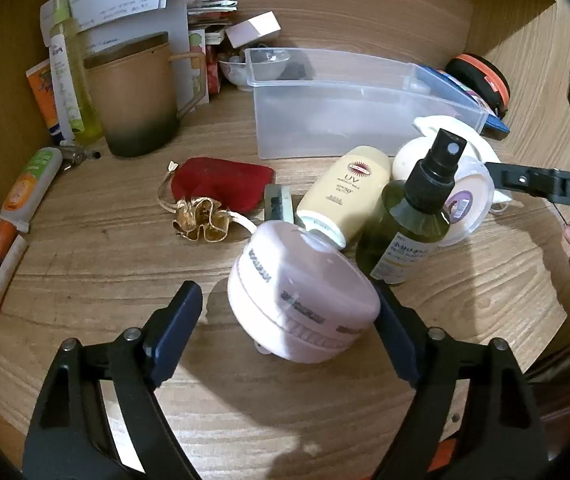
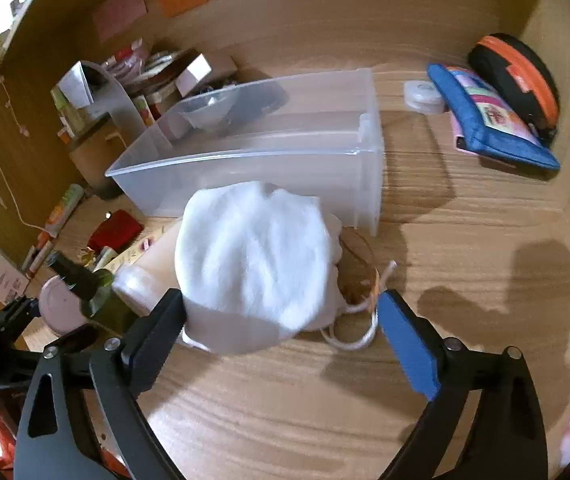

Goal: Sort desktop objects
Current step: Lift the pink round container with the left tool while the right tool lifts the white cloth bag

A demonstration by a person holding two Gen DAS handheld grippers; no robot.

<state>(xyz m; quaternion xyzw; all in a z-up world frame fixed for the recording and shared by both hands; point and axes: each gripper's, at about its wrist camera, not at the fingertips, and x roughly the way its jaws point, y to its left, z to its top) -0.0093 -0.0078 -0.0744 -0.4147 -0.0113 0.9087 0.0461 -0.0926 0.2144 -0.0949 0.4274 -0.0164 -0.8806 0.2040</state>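
Left gripper (image 1: 289,320) jaws apart around the pink jar (image 1: 301,300); right gripper (image 2: 285,320) jaws apart at the white pouch (image 2: 253,260); next, closing, then clear bin (image 1: 365,120)

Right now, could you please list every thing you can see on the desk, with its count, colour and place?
clear plastic bin: 1, translucent, desk centre-back, looks empty
pink round case: 1, pale pink, between the left fingers
spray bottle: 1, green with black pump, right of the case
sunscreen bottle: 1, cream, lying before the bin
white cloth pouch: 1, white, between the right fingers
red pouch: 1, red, left of the sunscreen
gold ribbon: 1, gold, before the red pouch
mug: 1, brown fading to green, back left
blue pouch: 1, blue, back right
black-orange case: 1, right corner
left hand-held gripper: 1, black, open
right hand-held gripper: 1, black, open
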